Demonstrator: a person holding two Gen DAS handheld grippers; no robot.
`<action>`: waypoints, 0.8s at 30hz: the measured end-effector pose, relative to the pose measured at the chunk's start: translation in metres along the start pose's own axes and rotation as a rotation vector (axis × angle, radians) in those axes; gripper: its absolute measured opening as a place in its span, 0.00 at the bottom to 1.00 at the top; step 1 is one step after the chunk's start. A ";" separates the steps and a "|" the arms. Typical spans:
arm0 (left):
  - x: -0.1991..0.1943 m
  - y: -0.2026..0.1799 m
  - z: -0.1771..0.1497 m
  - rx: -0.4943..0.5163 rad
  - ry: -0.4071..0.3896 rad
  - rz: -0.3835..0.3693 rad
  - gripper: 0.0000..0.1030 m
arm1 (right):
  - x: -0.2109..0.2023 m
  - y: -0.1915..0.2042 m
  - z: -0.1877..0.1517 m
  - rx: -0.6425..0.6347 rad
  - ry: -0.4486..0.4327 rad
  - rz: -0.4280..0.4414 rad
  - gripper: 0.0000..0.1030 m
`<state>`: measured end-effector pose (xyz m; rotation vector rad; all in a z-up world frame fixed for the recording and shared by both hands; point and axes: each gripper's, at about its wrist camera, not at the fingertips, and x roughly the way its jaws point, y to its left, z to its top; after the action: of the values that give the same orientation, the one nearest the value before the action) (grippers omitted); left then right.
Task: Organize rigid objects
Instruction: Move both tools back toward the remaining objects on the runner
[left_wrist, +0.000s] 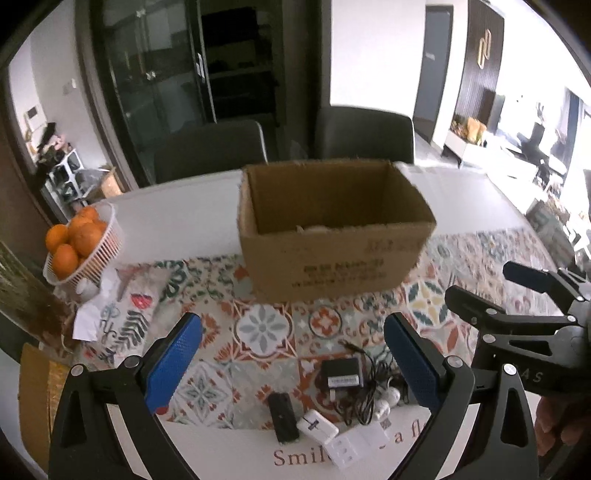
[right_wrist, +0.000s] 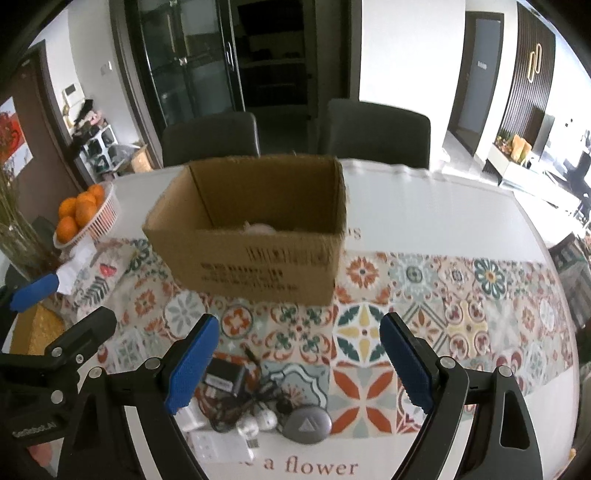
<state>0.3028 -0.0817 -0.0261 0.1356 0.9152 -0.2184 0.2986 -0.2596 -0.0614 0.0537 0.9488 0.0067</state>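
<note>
A: Nearest to us, what's left to sort?

B: Nearly everything, I'd judge. At the bench's near edge lies a cluster: a black power adapter with its tangled cable, a small black device, a white plug-in unit, a white socket plate, two small white bulbs and a grey oval gadget.

A: And the grippers?

B: The left gripper has its fingers wide apart, nothing between them; the right gripper likewise, hovering above the cluster and touching none of it.

A: Further back?

B: The open cardboard box stands on the patterned runner. Something pale shows low inside, too hidden to name. So perhaps one item is stowed; the rest waits. Off to the side, a basket of oranges.
</note>
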 end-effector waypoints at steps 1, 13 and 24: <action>0.003 -0.002 -0.001 0.007 0.011 -0.006 0.97 | 0.002 -0.002 -0.003 0.005 0.012 -0.005 0.87; 0.054 -0.023 -0.023 0.092 0.170 -0.075 0.95 | 0.034 -0.021 -0.038 0.074 0.146 -0.034 0.87; 0.105 -0.036 -0.036 0.166 0.327 -0.128 0.92 | 0.069 -0.034 -0.070 0.157 0.306 -0.052 0.86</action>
<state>0.3286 -0.1229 -0.1322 0.2721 1.2326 -0.3999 0.2815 -0.2885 -0.1592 0.1772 1.2550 -0.1104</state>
